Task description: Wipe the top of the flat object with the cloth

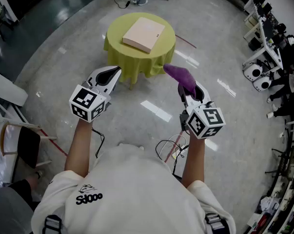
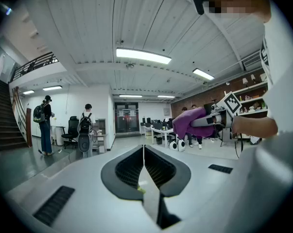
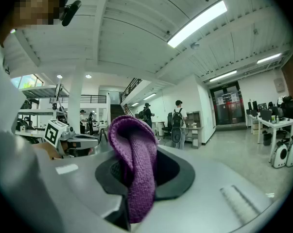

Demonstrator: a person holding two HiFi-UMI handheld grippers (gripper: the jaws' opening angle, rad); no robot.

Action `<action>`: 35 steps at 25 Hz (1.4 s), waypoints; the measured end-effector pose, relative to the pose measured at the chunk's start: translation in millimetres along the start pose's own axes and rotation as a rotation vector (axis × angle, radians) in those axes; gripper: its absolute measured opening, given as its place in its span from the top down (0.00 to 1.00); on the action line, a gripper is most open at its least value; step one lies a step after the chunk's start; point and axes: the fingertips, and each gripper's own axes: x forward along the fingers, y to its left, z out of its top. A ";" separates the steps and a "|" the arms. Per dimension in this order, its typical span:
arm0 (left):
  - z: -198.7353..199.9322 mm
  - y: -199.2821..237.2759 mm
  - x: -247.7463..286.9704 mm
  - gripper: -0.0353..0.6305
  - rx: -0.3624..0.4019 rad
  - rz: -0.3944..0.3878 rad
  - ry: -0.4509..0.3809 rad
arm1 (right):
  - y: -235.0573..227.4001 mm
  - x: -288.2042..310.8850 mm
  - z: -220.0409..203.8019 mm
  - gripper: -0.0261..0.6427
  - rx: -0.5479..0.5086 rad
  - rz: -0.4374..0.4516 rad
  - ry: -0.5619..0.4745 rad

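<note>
Near the body, held in the air: left gripper (image 1: 116,72), jaws pressed together on nothing; right gripper (image 1: 188,92) pinching cloth (image 1: 181,77), purple, bunched and sticking out past the jaws. Farther ahead, well apart from both: flat object (image 1: 144,34), beige, lying on round yellow-draped table (image 1: 137,62).

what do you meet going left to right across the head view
left gripper → beige flat box on the round yellow table → purple cloth, clamped in the right gripper
</note>
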 end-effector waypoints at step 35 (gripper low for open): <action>-1.1 -64.3 37.2 0.96 0.088 0.056 0.078 | -27.3 -8.5 -10.7 0.84 -0.071 0.132 0.020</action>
